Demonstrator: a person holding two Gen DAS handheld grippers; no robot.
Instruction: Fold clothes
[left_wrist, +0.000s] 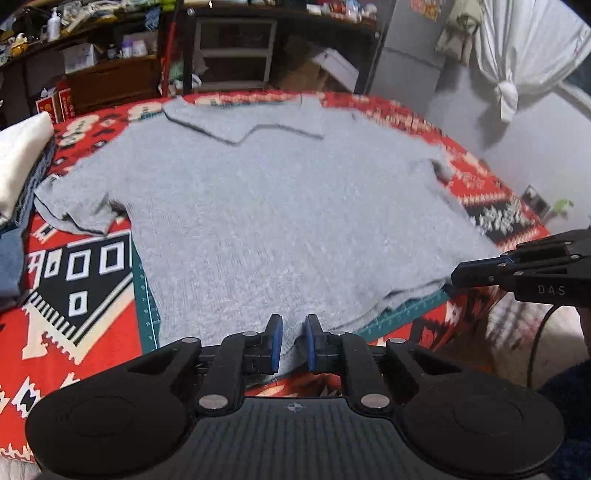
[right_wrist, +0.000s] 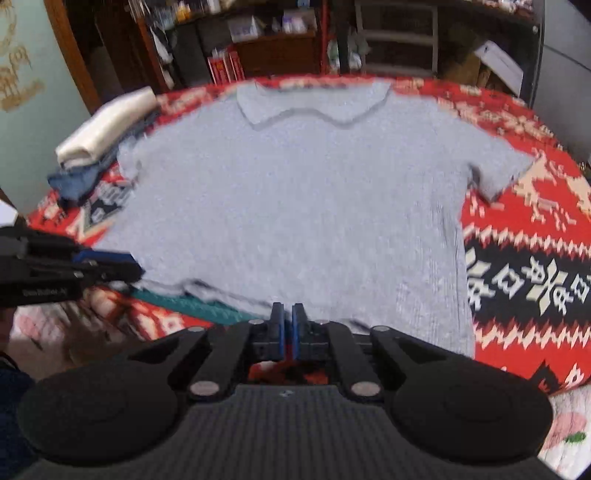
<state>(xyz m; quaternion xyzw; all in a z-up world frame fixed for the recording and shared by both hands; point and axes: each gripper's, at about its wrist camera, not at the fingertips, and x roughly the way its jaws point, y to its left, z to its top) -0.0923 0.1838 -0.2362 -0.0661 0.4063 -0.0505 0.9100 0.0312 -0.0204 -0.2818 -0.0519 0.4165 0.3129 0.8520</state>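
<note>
A grey short-sleeved T-shirt (left_wrist: 280, 206) lies spread flat on the red patterned blanket (left_wrist: 85, 332), collar at the far side and hem toward me. My left gripper (left_wrist: 294, 332) sits at the near hem with grey cloth between its narrowly spaced blue pads. In the right wrist view the left gripper (right_wrist: 122, 267) is at the hem's left end. My right gripper (right_wrist: 287, 317) is nearly closed on the hem of the T-shirt (right_wrist: 295, 206). From the left wrist view the right gripper (left_wrist: 460, 277) touches the hem's right corner. Both views are motion-blurred.
A stack of folded clothes (right_wrist: 99, 133), white on top of blue, sits on the blanket at the far left. A teal cutting mat (left_wrist: 147, 295) shows under the shirt. Cluttered shelves (left_wrist: 110, 48) stand behind the table, and a white cloth (left_wrist: 524, 48) hangs at the right.
</note>
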